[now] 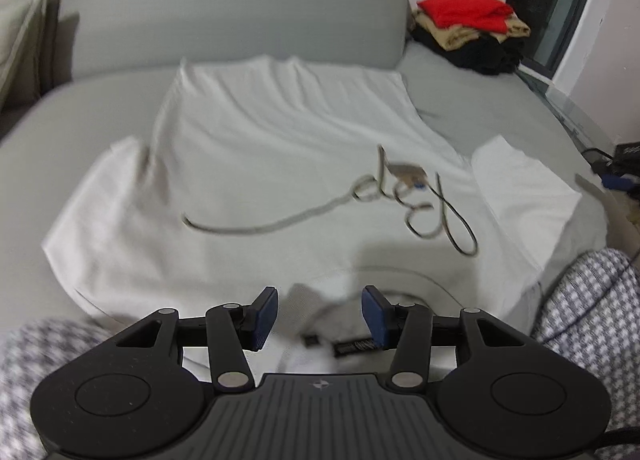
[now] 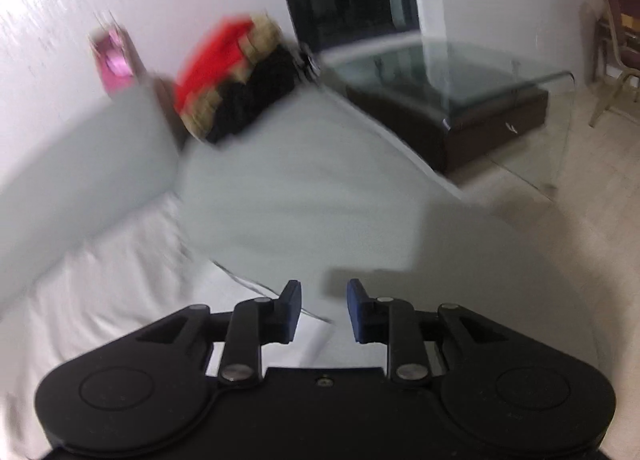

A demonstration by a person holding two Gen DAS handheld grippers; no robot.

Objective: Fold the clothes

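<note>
The white T-shirt point(image 1: 280, 147) lies flat on the grey sofa point(image 1: 240, 19), collar nearest the left gripper point(image 1: 319, 318), whose open fingers straddle the neckline without pressing. The right gripper point(image 2: 324, 312) hovers over the shirt's edge, fingers apart and empty.

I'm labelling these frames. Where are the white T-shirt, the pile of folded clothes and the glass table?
white T-shirt point(image 1: 280, 163), left wrist view, chest panel.
pile of folded clothes point(image 1: 464, 9), left wrist view, red top garment.
glass table point(image 2: 440, 59), right wrist view, glass top.

White T-shirt point(image 1: 280, 147), grey sofa point(image 1: 224, 11), red-topped clothes pile point(image 1: 466, 13)
</note>
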